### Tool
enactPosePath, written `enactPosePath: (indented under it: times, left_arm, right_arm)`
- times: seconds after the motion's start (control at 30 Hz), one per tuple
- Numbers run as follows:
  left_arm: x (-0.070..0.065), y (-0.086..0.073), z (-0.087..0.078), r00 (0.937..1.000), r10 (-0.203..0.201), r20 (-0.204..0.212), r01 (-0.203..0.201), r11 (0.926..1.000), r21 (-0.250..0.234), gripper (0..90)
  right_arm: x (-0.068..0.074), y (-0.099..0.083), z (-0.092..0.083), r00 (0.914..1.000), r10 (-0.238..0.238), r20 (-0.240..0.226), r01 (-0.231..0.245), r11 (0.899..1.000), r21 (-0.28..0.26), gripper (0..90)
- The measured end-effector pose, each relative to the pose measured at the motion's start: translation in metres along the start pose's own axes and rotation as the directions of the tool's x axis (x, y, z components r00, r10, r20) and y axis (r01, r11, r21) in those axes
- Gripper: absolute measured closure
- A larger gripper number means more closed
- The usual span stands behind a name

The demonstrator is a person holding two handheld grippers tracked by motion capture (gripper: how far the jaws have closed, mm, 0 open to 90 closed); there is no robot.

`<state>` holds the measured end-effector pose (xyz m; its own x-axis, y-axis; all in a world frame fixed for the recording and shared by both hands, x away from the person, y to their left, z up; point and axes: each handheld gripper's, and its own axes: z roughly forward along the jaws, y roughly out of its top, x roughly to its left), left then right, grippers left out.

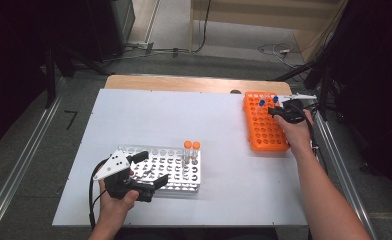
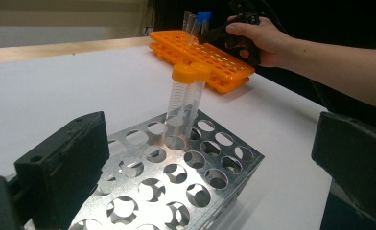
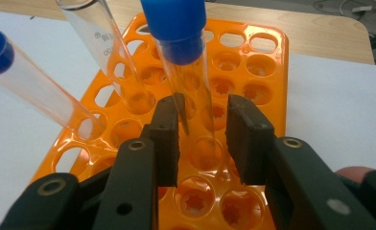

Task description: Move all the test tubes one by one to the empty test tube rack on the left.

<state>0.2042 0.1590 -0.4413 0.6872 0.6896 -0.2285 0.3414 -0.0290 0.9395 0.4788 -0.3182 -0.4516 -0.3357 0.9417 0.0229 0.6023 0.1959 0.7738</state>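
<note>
An orange rack (image 1: 264, 131) (image 3: 265, 57) lies at the table's far right and holds blue-capped tubes (image 1: 262, 102). My right gripper (image 1: 276, 111) (image 3: 203, 108) reaches over it, jaws on either side of one blue-capped tube (image 3: 183, 62). The left pad is against the glass and a thin gap shows at the right pad. A second blue-capped tube (image 3: 13, 76) and an uncapped tube (image 3: 104, 52) lean beside it. My left gripper (image 1: 150, 169) (image 2: 210, 134) stands open, wide over a metal rack (image 1: 159, 161) (image 2: 176, 182) holding two orange-capped tubes (image 1: 192, 150) (image 2: 186, 100).
The white tabletop (image 1: 184, 115) lies between the two racks. The table's right edge runs close beside the orange rack, with dark stands and cables past it. In the left gripper view, the person's hand with the right gripper (image 2: 217, 34) shows far off.
</note>
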Motion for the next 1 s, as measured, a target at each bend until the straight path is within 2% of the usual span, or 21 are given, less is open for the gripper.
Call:
enactPosePath:
  times: [0.07, 0.2, 0.3, 0.43, 0.67, 1.0]
  left_arm:
    - [0.000, 0.000, 0.001, 1.0000, -0.001, 0.001, 0.001, 1.0000, -0.002, 0.0]
    - [-0.001, 0.000, 0.002, 1.0000, 0.000, 0.003, 0.000, 1.0000, 0.001, 0.0]
    - [-0.001, 0.000, 0.002, 1.0000, 0.002, 0.002, -0.002, 1.0000, 0.003, 0.0]
    - [-0.002, 0.000, 0.002, 1.0000, 0.004, 0.003, -0.004, 1.0000, 0.004, 0.0]
    - [-0.002, 0.000, 0.003, 1.0000, 0.005, 0.005, -0.005, 1.0000, 0.004, 0.0]
    - [-0.005, 0.002, 0.004, 0.9999, 0.014, 0.010, -0.014, 0.9999, -0.001, 0.0]
  right_arm:
    - [0.000, 0.000, 0.000, 0.9998, -0.009, 0.017, 0.009, 1.000, -0.006, 67.1]
    - [0.002, 0.000, 0.002, 0.9988, -0.040, 0.029, 0.039, 0.999, 0.015, 73.1]
    - [0.003, 0.001, 0.003, 0.9981, -0.055, 0.027, 0.054, 0.998, 0.029, 73.7]
    - [0.002, 0.001, 0.002, 0.9985, -0.052, 0.021, 0.051, 0.999, 0.017, 74.1]
    - [-0.002, 0.004, -0.011, 0.9993, -0.037, 0.000, 0.037, 0.998, -0.047, 74.4]
    - [-0.001, 0.004, -0.047, 0.9989, -0.035, -0.032, 0.030, 0.989, -0.144, 74.4]
